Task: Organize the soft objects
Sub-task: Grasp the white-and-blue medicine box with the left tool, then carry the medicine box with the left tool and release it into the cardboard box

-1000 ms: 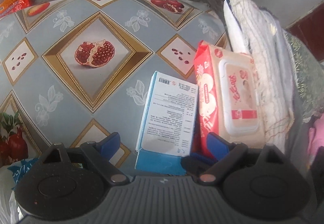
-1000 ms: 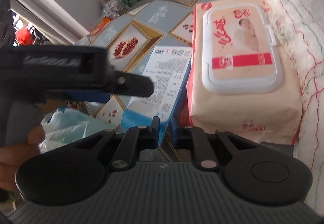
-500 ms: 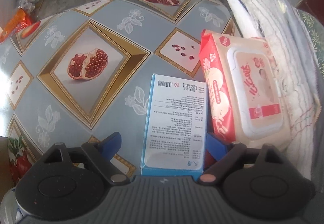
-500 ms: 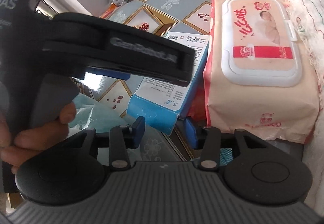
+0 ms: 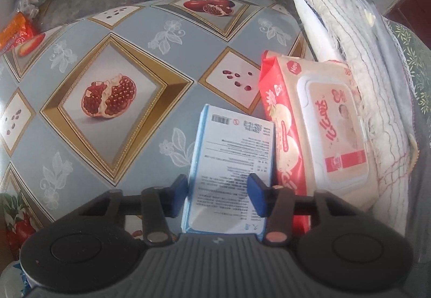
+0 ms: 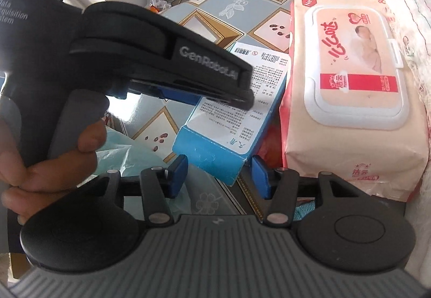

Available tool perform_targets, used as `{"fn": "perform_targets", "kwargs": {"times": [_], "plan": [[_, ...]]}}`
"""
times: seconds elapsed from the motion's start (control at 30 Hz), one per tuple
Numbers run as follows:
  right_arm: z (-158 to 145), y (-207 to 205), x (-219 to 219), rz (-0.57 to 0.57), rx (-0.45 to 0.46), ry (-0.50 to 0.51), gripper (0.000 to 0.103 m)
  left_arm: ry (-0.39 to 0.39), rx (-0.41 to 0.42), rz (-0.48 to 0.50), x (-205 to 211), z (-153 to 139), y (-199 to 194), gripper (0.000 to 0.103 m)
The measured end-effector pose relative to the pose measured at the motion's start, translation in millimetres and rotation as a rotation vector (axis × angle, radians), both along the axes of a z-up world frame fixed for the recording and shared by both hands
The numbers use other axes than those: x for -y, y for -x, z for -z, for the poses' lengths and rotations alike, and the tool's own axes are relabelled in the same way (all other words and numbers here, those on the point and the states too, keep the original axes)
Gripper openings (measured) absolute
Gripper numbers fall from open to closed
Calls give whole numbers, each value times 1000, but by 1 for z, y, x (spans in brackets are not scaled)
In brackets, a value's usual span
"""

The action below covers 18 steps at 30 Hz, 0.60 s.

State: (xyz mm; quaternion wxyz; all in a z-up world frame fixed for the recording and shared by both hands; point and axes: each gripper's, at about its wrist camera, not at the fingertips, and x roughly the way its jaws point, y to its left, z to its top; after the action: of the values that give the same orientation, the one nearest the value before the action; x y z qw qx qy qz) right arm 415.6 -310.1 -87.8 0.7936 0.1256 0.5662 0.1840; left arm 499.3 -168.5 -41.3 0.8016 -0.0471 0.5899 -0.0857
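On the worktop point(image 5: 172, 55), patterned with pomegranates, a blue-and-white box point(image 5: 231, 163) lies flat, long edge just beside a wipes pack point(image 5: 323, 136), which sits against folded white towels point(image 5: 350, 37).

Left hand-held gripper point(image 5: 219, 197): jaws closing, one blue pad on each long side of the box near its end; pads look at or touching the edges. Right hand-held gripper point(image 6: 219, 175): jaws opening, pads standing clear either side of the box's near corner, nothing gripped.

Risks, judged:
- Grip is taken near one end of the box. On lifting, the far end may droop or the box pivot between the pads.
- Right-side pad works in the narrow gap next to the wipes pack; it may snag the wrapper and drag the pack along.
- Thin card may buckle if squeezed hard.
- Both grippers crowd the same end; they may knock together.

Hard to make out:
- Left gripper body and the person's hand point(image 6: 51, 158) hide the box's middle in the right wrist view.
- Whether the pads press firmly: unclear.
- Box contents unknown, print unreadable.
- Pale blue bag point(image 6: 126, 152) at the worktop edge is cut off.
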Motion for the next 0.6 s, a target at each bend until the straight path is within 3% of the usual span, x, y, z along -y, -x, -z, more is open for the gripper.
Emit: {"fn": "perform_targets", "kwargs": {"times": [0.2,0.27,0.37,0.47,0.6], "plan": [[-3,3,-4,1,-3,10,55,14,-9,0,-9,-1,0,37],[-4,2,-5,-4,-3,7,61,29,-23,-2,-10,1,-2,45],[-7,6,-7,-29,-2,16,69,7,-27,8,-5,3,-3,81],[-11,12,-7,-43,28,67,75,-30,-17,46,5,4,-4,82],[-11,14,-6,-58,21,69,74,-53,-43,94,14,9,-7,83]]}}
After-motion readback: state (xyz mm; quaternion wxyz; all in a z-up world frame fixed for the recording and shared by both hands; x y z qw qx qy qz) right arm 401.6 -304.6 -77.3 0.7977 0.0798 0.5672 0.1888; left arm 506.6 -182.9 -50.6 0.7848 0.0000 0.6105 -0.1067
